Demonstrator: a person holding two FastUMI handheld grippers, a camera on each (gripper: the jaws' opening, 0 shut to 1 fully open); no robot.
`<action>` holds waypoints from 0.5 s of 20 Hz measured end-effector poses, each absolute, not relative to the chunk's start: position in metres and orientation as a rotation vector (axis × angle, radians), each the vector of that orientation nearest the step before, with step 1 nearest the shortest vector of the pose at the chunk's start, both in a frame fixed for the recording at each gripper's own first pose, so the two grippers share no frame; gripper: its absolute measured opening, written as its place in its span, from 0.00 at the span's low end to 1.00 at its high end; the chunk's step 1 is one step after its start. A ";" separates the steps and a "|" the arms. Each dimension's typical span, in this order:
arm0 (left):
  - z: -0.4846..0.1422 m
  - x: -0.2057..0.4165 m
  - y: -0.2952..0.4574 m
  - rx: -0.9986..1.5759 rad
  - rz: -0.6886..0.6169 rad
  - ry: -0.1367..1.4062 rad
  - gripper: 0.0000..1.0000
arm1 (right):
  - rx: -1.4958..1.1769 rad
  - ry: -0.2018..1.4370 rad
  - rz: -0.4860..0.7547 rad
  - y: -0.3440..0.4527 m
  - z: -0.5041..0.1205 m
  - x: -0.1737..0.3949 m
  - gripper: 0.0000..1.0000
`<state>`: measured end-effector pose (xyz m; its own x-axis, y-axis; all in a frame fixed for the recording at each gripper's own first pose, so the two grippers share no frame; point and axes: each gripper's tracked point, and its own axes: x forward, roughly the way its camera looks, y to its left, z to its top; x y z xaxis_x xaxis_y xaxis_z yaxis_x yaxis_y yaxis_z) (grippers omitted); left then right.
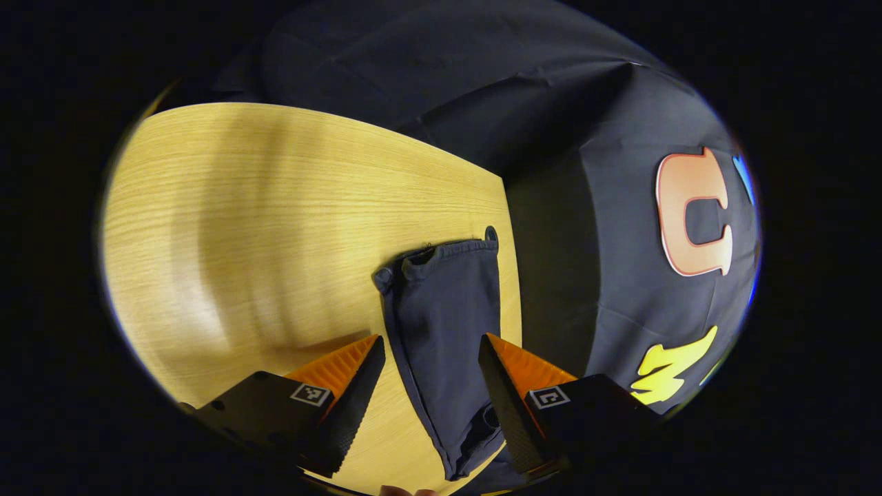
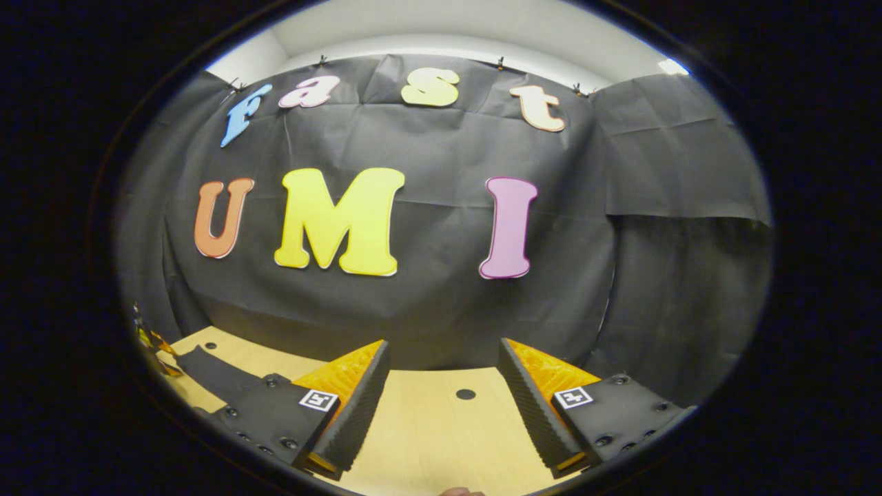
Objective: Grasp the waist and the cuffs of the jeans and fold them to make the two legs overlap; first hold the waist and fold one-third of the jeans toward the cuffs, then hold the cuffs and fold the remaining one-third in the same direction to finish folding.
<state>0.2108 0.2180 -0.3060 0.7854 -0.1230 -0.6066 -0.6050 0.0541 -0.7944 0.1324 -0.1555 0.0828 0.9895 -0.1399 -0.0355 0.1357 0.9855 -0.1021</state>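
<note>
Left tool (image 1: 432, 372) above flat dark jeans (image 1: 441, 324)

We see dark navy jeans (image 1: 441, 331) on a pale yellow wood-grain bench (image 1: 262, 227). Each hand-held gripper (image 1: 431, 372) (image 2: 441, 386) has black ribbed fingers (image 1: 358, 393) backed in orange, with small black-and-white square markers.

pale wood-grain counter (image 1: 275, 207) spreading wide, catching soft glare and broad shadows. black cloth wall (image 2: 427, 303) hanging creased behind it, pinned along the top with small clips. white wall (image 2: 448, 27) showing above the cloth. small dark hole (image 2: 466, 394) sitting in the counter near its far edge.
</note>
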 end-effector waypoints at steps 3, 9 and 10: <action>-0.312 0.221 0.223 -1.546 0.417 0.594 0.89 | -0.080 0.041 -0.163 -0.168 0.088 0.129 0.97; -0.321 0.249 0.225 -1.619 0.362 0.548 0.88 | -0.066 0.062 -0.186 -0.181 0.085 0.123 0.93; -0.326 0.251 0.223 -1.619 0.357 0.550 0.73 | -0.069 0.067 -0.187 -0.181 0.084 0.122 0.93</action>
<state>0.2514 0.2228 -0.3258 0.8343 -0.1413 -0.5329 -0.5443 -0.0582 -0.8369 0.1224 -0.1809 0.0836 0.9802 -0.1884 -0.0602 0.1838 0.9801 -0.0746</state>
